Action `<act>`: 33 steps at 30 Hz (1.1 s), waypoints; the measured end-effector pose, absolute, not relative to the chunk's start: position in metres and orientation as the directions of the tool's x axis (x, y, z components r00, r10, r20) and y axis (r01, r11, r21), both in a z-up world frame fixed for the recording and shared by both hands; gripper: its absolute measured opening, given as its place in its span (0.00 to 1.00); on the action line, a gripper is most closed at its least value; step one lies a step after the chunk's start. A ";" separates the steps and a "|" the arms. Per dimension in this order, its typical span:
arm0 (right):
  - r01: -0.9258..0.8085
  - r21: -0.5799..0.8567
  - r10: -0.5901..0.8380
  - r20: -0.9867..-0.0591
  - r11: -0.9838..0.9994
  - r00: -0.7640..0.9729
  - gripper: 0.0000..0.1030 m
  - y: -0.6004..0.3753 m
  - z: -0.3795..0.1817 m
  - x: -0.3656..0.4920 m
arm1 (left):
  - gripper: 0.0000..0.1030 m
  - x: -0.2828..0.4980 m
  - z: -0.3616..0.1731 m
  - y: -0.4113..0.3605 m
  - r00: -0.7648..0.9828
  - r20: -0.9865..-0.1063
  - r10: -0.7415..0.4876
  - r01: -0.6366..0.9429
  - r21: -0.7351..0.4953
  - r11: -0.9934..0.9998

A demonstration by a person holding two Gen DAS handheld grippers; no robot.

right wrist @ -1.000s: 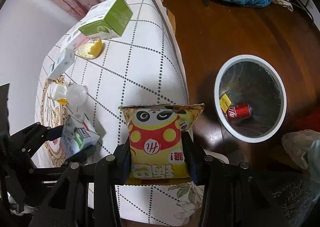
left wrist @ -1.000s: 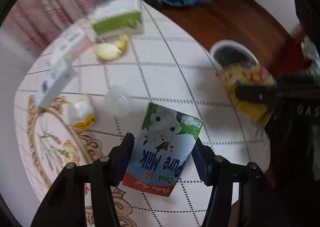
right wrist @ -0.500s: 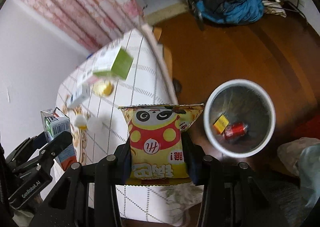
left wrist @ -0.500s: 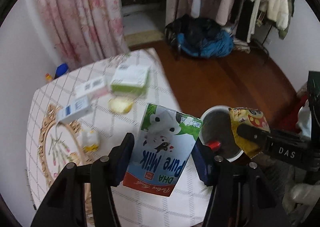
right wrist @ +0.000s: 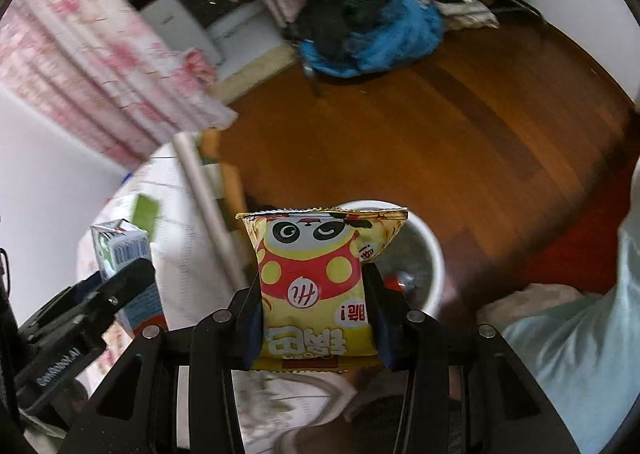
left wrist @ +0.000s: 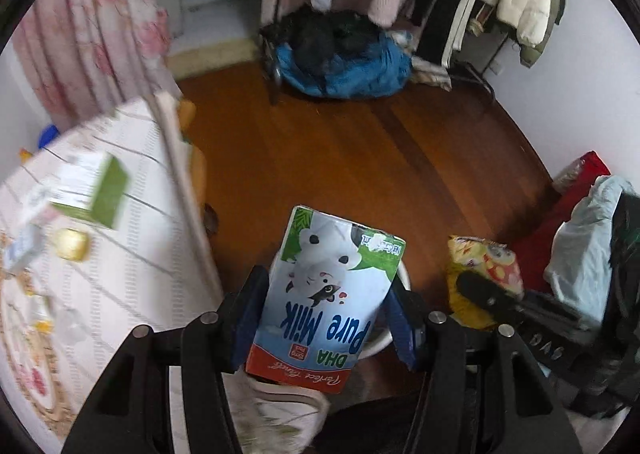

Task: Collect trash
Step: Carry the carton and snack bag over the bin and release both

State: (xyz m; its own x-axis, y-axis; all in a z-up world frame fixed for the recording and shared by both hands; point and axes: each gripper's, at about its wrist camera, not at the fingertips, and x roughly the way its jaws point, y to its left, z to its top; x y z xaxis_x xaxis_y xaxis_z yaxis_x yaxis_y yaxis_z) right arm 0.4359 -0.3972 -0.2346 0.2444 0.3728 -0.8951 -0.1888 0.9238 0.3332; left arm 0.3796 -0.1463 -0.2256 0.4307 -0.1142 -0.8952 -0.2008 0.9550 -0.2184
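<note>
Bare wooden floor spreads wide beyond the white bin, which stands just off the table edge. Above the bin, the left gripper clamps a milk carton; the right gripper clamps a yellow snack bag.

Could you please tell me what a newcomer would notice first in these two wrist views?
Most striking are the two held items: the left tongs grip a blue-and-white milk carton, and the right tongs grip a yellow panda snack bag. Just beyond the snack bag on the wooden floor stands a white trash bin, with a red can showing inside. To the left lies the checked tablecloth with more litter.
</note>
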 end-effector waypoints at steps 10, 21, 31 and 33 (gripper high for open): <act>-0.084 0.315 0.323 -0.938 0.945 0.126 0.44 -0.424 -0.324 0.473 | 0.52 0.430 -0.298 -0.156 0.234 -0.923 -0.306 -0.268 -0.364 0.892; -0.064 0.303 0.306 -0.951 0.951 0.035 0.45 -0.413 -0.385 0.501 | 0.92 0.429 -0.317 -0.144 0.192 -0.956 -0.222 -0.309 -0.274 0.911; -0.119 0.202 0.209 -0.977 0.972 0.046 0.98 -0.405 -0.385 0.493 | 0.93 0.407 -0.320 -0.136 0.179 -0.984 -0.015 -0.309 -0.071 0.949; -0.127 0.175 0.181 -0.983 0.976 0.037 0.98 -0.407 -0.384 0.488 | 0.92 0.401 -0.321 -0.137 0.171 -0.985 0.005 -0.300 -0.048 0.953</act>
